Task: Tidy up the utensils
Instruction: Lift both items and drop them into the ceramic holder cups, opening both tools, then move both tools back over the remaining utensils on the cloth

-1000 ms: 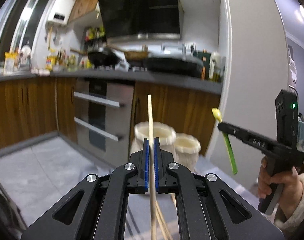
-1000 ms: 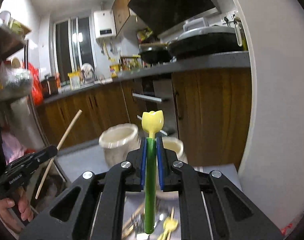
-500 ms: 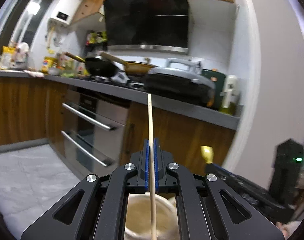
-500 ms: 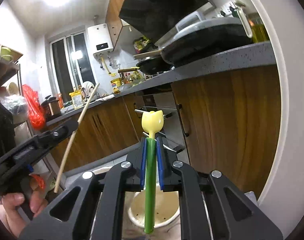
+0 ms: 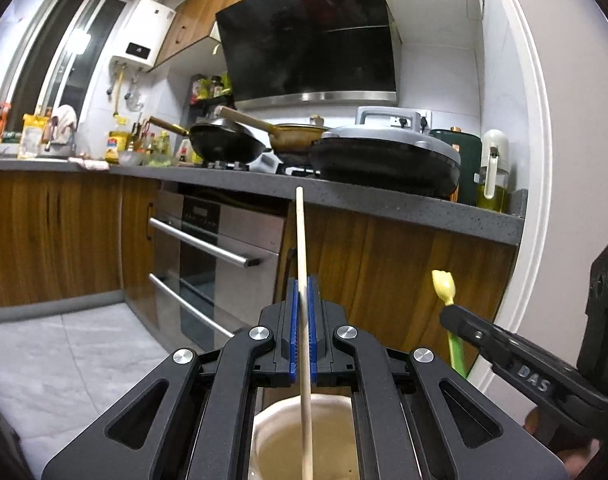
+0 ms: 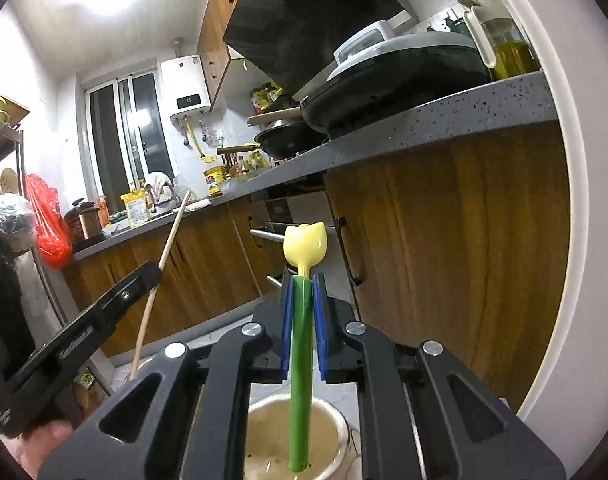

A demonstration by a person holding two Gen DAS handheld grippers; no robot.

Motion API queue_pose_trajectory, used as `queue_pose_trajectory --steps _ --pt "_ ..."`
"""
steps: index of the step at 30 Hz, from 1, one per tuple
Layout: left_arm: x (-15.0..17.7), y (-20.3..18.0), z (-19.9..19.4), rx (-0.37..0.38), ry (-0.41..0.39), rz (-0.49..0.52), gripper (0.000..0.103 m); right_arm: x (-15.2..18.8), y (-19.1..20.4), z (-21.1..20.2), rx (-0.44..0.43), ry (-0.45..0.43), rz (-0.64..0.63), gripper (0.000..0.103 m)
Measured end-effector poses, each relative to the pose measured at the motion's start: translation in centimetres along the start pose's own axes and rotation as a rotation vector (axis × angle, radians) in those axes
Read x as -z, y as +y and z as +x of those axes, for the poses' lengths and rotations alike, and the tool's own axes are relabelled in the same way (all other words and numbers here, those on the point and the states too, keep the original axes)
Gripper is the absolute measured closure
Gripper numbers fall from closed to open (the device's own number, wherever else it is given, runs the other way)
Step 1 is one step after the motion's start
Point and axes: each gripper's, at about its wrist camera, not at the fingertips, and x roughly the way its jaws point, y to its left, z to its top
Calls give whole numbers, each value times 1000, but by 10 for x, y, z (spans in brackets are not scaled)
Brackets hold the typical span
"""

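Left gripper (image 5: pixel 302 334) clamps a chopstick (image 5: pixel 302 264) upright, its long axis vertical, lower end directly over the pot (image 5: pixel 263 420) below the jaws. Right gripper (image 6: pixel 302 328) clamps a green utensil (image 6: pixel 301 380) likewise, tip inside its cup (image 6: pixel 336 420).

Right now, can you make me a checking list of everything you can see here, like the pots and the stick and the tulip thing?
Surface: grey kitchen counter behind; the surface under the pots is hidden.
Job's things: wooden chopstick upright over a cream pot; green utensil with a yellow tulip end upright over a cream pot.
Clutter: pans, lidded electric griddle, oil bottle, condiment bottles.
Grippers: left tool shut on the chopstick; right tool shut on the green utensil.
Cables: nothing seen.
Surroundings: wooden cabinets, built-in oven, range hood, water heater, window.
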Motion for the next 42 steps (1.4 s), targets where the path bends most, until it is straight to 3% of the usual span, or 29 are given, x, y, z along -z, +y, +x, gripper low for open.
queue_pose_trajectory --steps 10,16,23,29,33,34,35,36,37,39,42 --pt "13 6 -25 25 37 -1 98 15 -1 -24 6 82 -20 93" --pt "25 11 -50 7 110 -29 98 32 6 -46 27 107 -76 93" --pt "33 3 -70 -21 102 17 98 48 10 -42 36 151 -109 93" --pt "41 3 -65 -37 129 30 96 47 0 -35 12 198 -55 93" --pt "41 3 -72 -42 116 37 79 46 -2 -35 6 204 -45 92" --pt "41 3 -74 -48 111 42 69 45 -2 -36 6 203 -45 88" --pt "41 2 -77 -55 102 45 62 45 -3 -37 6 201 -44 75" --pt "40 3 -80 -61 88 43 50 44 -3 -38 4 199 -43 67" --pt "40 3 -83 -63 80 41 45 44 -3 -40 1 196 -46 60" --pt "40 4 -88 -66 77 41 41 43 -2 -43 2 200 -51 57" --pt "40 6 -95 -77 66 33 21 42 -3 -48 -3 207 -39 42"
